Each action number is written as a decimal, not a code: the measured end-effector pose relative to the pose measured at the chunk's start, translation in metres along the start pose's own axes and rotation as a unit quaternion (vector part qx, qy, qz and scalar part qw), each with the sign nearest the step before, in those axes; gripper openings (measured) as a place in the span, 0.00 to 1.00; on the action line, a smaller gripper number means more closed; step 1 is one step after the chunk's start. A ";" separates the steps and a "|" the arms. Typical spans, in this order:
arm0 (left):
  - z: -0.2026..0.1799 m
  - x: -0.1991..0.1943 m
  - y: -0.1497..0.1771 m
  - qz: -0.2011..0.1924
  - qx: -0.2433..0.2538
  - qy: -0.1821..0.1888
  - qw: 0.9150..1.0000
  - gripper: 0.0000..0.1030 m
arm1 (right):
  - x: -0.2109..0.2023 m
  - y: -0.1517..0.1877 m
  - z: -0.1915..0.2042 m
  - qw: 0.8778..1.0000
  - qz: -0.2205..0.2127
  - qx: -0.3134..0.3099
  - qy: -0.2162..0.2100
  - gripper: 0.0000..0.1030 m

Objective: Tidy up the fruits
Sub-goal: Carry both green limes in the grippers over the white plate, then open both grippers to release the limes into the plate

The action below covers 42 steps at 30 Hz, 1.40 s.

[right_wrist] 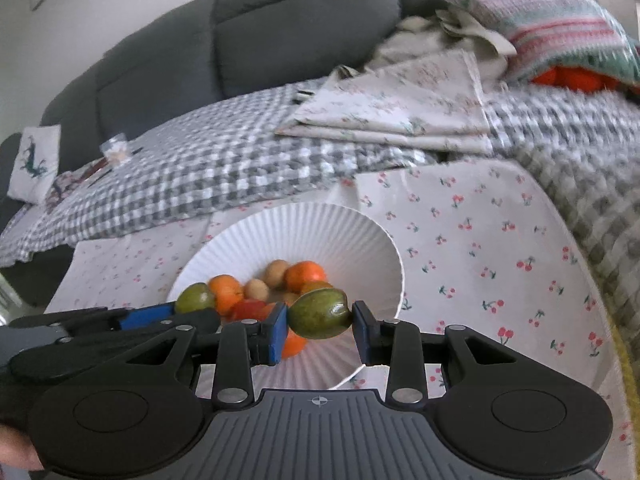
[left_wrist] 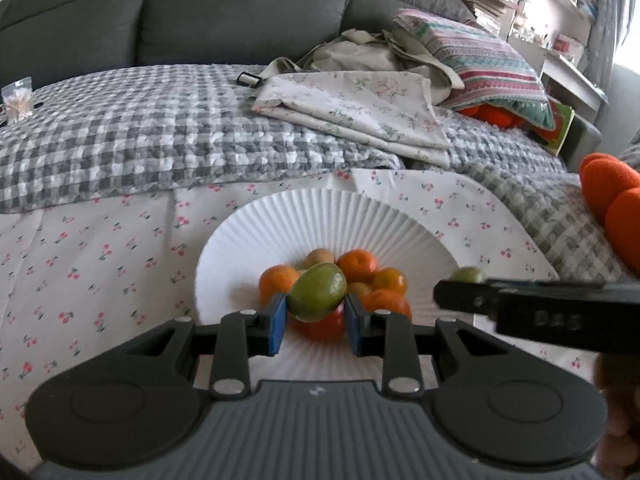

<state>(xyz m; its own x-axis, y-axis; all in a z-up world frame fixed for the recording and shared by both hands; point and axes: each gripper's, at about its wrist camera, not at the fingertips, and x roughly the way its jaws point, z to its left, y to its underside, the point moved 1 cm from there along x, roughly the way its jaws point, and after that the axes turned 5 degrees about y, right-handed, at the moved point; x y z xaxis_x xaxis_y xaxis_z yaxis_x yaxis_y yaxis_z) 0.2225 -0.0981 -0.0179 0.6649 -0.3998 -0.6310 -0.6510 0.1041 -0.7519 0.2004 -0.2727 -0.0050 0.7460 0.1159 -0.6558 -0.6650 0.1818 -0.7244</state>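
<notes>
Two green fruits, one (left_wrist: 317, 292) pinched in my left gripper (left_wrist: 316, 320) and one (right_wrist: 320, 314) in my right gripper (right_wrist: 320, 330), hang over the white bowl (right_wrist: 360, 236) of oranges (right_wrist: 306, 276), so I should lower them gently before opening the jaws.

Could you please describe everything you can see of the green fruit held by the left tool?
The green fruit is a smooth, glossy, olive-green oval with a brownish tinge, lying tilted. The left tool clamps it between its blue pads, which press on its two ends. It hangs above the oranges in the white ribbed bowl, apparently touching nothing but the pads.
</notes>
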 end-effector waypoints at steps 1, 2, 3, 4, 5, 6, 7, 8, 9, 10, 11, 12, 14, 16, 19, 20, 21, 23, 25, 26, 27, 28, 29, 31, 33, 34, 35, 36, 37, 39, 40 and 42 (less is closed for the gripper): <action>0.001 0.003 -0.001 0.000 0.000 0.004 1.000 0.28 | 0.005 0.000 -0.003 1.000 0.003 0.008 0.001 0.33; 0.001 0.006 -0.003 0.001 0.001 0.009 1.000 0.28 | 0.009 0.000 -0.006 1.000 0.005 0.016 0.002 0.32; 0.002 0.009 -0.004 0.000 0.003 0.010 1.000 0.28 | 0.014 0.000 -0.010 1.000 0.007 0.027 0.001 0.33; 0.003 0.012 -0.004 0.000 0.004 0.010 1.000 0.28 | 0.018 0.000 -0.013 0.999 0.010 0.039 -0.001 0.33; 0.004 0.016 -0.005 0.000 0.004 0.012 1.000 0.28 | 0.023 -0.001 -0.016 0.998 0.013 0.054 -0.006 0.33; 0.006 0.018 -0.005 0.000 0.002 0.014 1.000 0.28 | 0.026 -0.001 -0.020 0.997 0.015 0.068 -0.014 0.32; 0.006 0.020 -0.005 -0.005 0.002 0.017 1.000 0.28 | 0.029 -0.001 -0.022 0.997 0.017 0.077 -0.020 0.32; 0.005 0.021 -0.006 -0.007 0.005 0.018 1.000 0.28 | 0.031 -0.001 -0.022 0.996 0.019 0.083 -0.023 0.32; 0.003 0.023 -0.007 -0.007 0.011 0.018 1.000 0.28 | 0.033 -0.001 -0.022 0.996 0.020 0.085 -0.023 0.33; 0.001 0.024 -0.008 -0.010 0.016 0.017 1.000 0.28 | 0.035 0.000 -0.022 0.996 0.019 0.086 -0.022 0.33; -0.001 0.025 -0.009 -0.012 0.021 0.017 1.000 0.28 | 0.036 0.000 -0.022 0.996 0.020 0.088 -0.025 0.33; -0.002 0.026 -0.009 -0.012 0.024 0.021 0.999 0.28 | 0.038 0.000 -0.023 0.995 0.021 0.093 -0.029 0.33; -0.004 0.028 -0.010 -0.013 0.025 0.025 0.999 0.28 | 0.039 0.000 -0.025 0.994 0.024 0.105 -0.036 0.33; -0.004 0.029 -0.010 -0.014 0.028 0.025 0.999 0.28 | 0.040 0.000 -0.027 0.992 0.027 0.115 -0.043 0.33; 0.000 0.025 -0.011 -0.019 0.018 0.028 0.999 0.31 | 0.042 0.001 -0.029 0.990 0.035 0.127 -0.055 0.34; 0.003 0.022 -0.012 -0.022 0.009 0.031 0.999 0.33 | 0.042 0.001 -0.029 0.989 0.037 0.132 -0.058 0.34; 0.006 0.019 -0.014 -0.025 -0.001 0.034 0.999 0.33 | 0.042 0.001 -0.029 0.988 0.039 0.135 -0.059 0.34; 0.012 0.014 -0.016 -0.032 -0.017 0.035 0.999 0.34 | 0.040 0.000 -0.029 0.988 0.038 0.138 -0.061 0.34; 0.017 0.008 -0.018 -0.040 -0.031 0.036 0.998 0.37 | 0.038 -0.001 -0.030 0.987 0.038 0.146 -0.064 0.36; 0.019 0.005 -0.018 -0.042 -0.037 0.036 0.998 0.38 | 0.036 -0.002 -0.031 0.986 0.036 0.152 -0.065 0.44; 0.020 0.003 -0.019 -0.044 -0.040 0.036 0.998 0.39 | 0.034 -0.002 -0.033 0.984 0.033 0.159 -0.069 0.48; 0.021 0.001 -0.019 -0.044 -0.042 0.034 0.998 0.39 | 0.032 -0.003 -0.035 0.983 0.031 0.164 -0.071 0.54; 0.021 -0.001 -0.019 -0.044 -0.044 0.032 0.998 0.40 | 0.031 -0.004 -0.036 0.983 0.029 0.166 -0.072 0.56; 0.022 -0.006 -0.018 -0.044 -0.047 0.022 0.998 0.44 | 0.027 -0.006 -0.037 0.984 0.024 0.166 -0.066 0.56; 0.023 -0.012 -0.016 -0.044 -0.053 0.010 0.998 0.57 | 0.024 -0.007 -0.039 0.983 0.022 0.171 -0.063 0.56; 0.024 -0.015 -0.015 -0.044 -0.055 0.005 0.997 0.58 | 0.022 -0.008 -0.041 0.982 0.023 0.175 -0.066 0.56; 0.024 -0.019 -0.013 -0.043 -0.057 -0.002 0.997 0.61 | 0.019 -0.009 -0.041 0.981 0.023 0.178 -0.069 0.56; 0.025 -0.021 -0.012 -0.041 -0.057 -0.007 0.998 0.63 | 0.016 -0.011 -0.041 0.981 0.022 0.179 -0.070 0.56; 0.025 -0.024 -0.010 -0.039 -0.057 -0.011 0.998 0.64 | 0.012 -0.012 -0.040 0.982 0.021 0.176 -0.070 0.56; 0.026 -0.029 -0.006 -0.030 -0.060 -0.018 0.998 0.68 | 0.004 -0.014 -0.037 0.984 0.018 0.166 -0.066 0.56; 0.026 -0.031 -0.004 -0.025 -0.061 -0.020 0.998 0.70 | 0.001 -0.015 -0.035 0.985 0.017 0.161 -0.063 0.56; 0.024 -0.035 0.001 -0.015 -0.053 -0.025 0.998 0.72 | -0.006 -0.014 -0.029 0.987 0.016 0.148 -0.056 0.59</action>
<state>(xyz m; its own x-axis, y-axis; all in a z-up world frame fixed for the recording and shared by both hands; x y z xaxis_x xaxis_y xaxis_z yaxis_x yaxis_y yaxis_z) 0.2074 -0.0621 -0.0008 0.7009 -0.3544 -0.6190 -0.6633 -0.0046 -0.7483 0.2044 -0.3045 0.0032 0.7346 0.2314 -0.6378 -0.6618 0.4518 -0.5983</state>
